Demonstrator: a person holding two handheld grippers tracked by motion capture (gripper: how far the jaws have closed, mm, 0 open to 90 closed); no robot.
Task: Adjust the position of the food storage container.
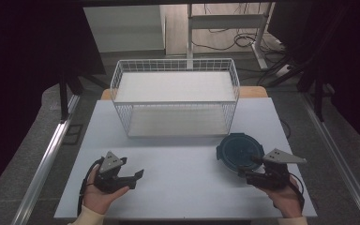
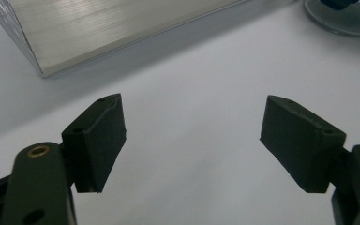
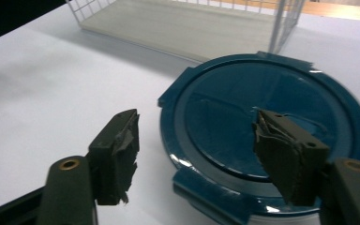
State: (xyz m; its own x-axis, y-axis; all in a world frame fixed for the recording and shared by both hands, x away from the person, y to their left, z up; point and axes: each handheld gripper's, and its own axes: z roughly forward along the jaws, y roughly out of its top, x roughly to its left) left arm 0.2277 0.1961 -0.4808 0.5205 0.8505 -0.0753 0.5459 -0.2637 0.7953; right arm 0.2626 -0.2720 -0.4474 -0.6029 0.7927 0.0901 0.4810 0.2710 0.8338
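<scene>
Round container with a dark blue clip-on lid sits flat on the white table, at its right side, just in front of the white wire basket. It looks like light, rigid plastic, smooth and probably slippery on top, so the rim or one of the latch tabs is likely the safest place to pinch. Being round and lying lid-up, it has no real long axis; its tabs stick out around the edge. Right tongs stand open, straddling the near rim without pressing it. Left tongs are open over bare table, holding nothing.
</scene>
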